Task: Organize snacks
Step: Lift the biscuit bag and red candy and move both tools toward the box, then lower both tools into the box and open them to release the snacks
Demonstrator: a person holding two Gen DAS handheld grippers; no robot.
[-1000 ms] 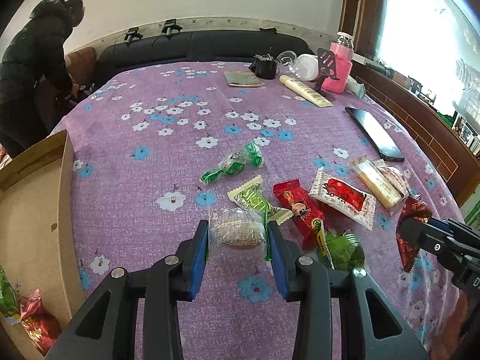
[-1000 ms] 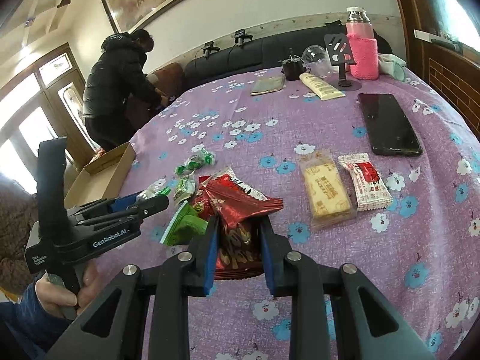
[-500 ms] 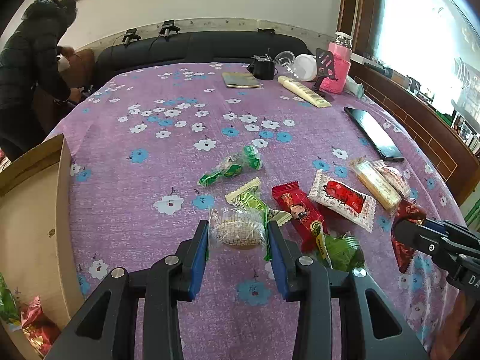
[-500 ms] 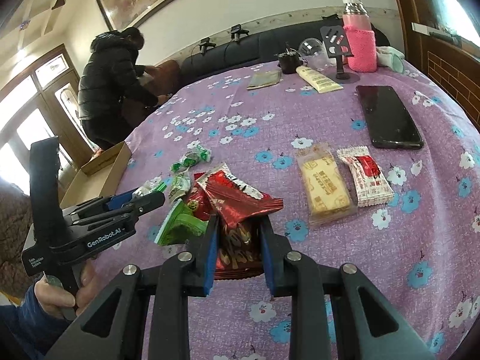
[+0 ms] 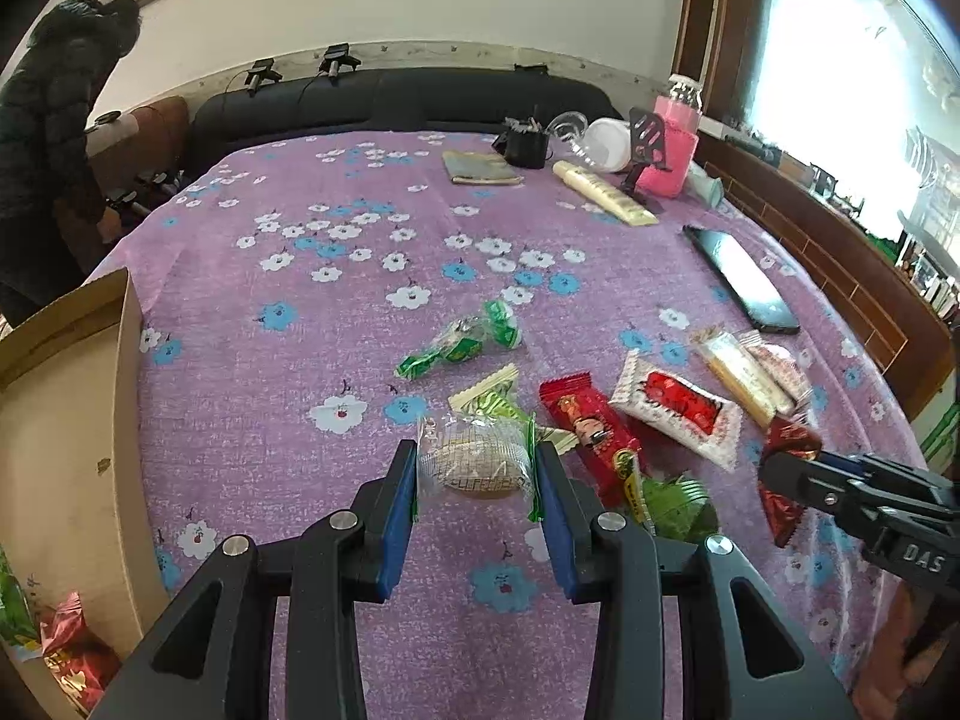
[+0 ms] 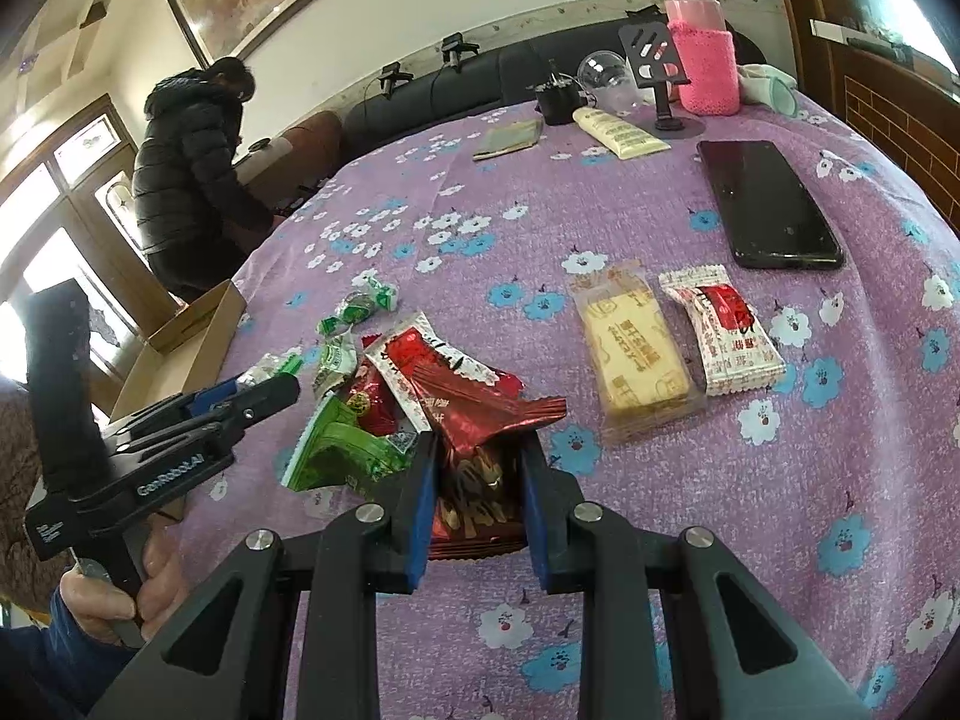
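Note:
My left gripper (image 5: 475, 468) is shut on a clear-wrapped round pastry (image 5: 477, 461) and holds it just above the purple flowered tablecloth (image 5: 288, 276). My right gripper (image 6: 480, 468) is shut on a dark red snack packet (image 6: 477, 438), also seen at the right in the left wrist view (image 5: 786, 480). Loose snacks lie around: a green candy pack (image 5: 462, 342), a red bar (image 5: 591, 432), a white-and-red packet (image 5: 675, 408), a yellow wafer pack (image 6: 633, 354) and a green packet (image 6: 348, 450). A cardboard box (image 5: 66, 420) stands at the left edge with wrapped snacks (image 5: 66, 654) in it.
A black phone (image 6: 768, 204) lies at the right. At the far end stand a pink bottle (image 6: 702, 42), a phone stand (image 6: 657, 69), a cream tube (image 6: 621, 132), a notebook (image 6: 510, 138) and a black cup (image 6: 558, 102). A person in a black coat (image 6: 192, 180) stands beyond the table.
Both grippers keep their hold. The views have shifted a little, the left gripper with the pastry rising slightly; the person at the back has straightened.

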